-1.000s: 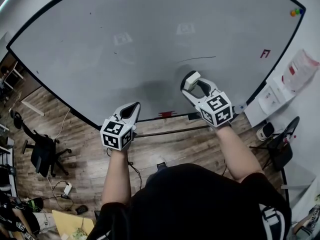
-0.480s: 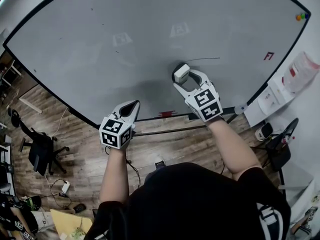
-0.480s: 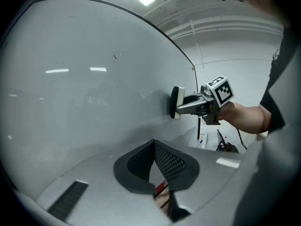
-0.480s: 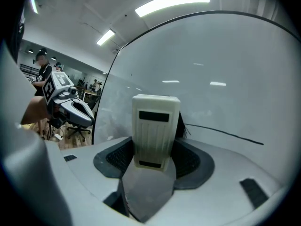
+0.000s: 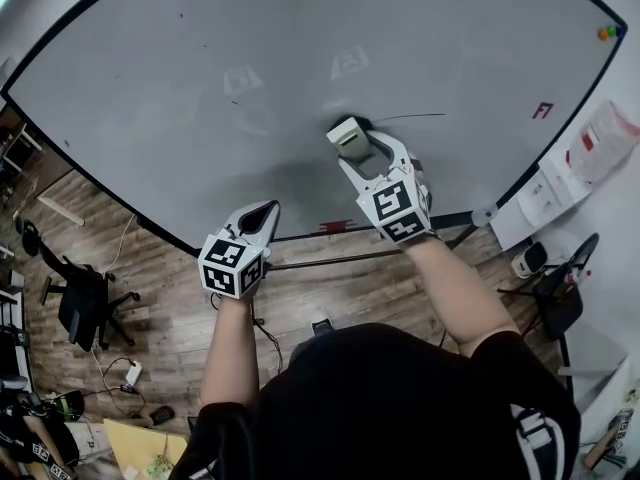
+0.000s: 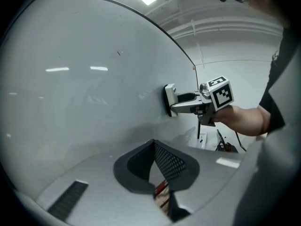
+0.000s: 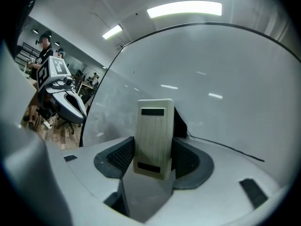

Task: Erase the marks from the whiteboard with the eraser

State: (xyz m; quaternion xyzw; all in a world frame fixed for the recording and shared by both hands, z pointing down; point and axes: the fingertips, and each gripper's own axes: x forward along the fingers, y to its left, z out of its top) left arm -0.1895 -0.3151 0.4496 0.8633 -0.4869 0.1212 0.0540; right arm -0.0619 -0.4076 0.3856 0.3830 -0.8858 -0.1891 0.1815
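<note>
Since a second ago our right gripper (image 5: 360, 148) has slid up and to the left across the whiteboard (image 5: 200, 88), taking the eraser (image 5: 344, 132) with it. It's pinching the eraser's pale ribbed body between both jaws, and the left gripper view shows the dark pad sitting flat against the board. The eraser is around the middle of the board, a bit nearer the bottom edge than the top.

Right beside it, a thin black line (image 5: 412, 117) starts at the eraser and runs off toward the right edge. There's also a small red mark (image 5: 541, 110) close to the right edge, well apart from the eraser, and two faint square smudges (image 5: 243, 77) higher up toward the top edge. A few coloured magnets (image 5: 607, 32) sit in the top right corner.

Our left gripper (image 5: 264, 214) hasn't really shifted. It hangs near the bottom edge, left of the eraser, jaws pressed together with nothing in them, and we can't tell whether its tip touches the board.

Off the right edge some papers (image 5: 600, 143) are stuck on the wall, and a black office chair (image 5: 85, 308) stands on the wooden floor (image 5: 160, 268).
</note>
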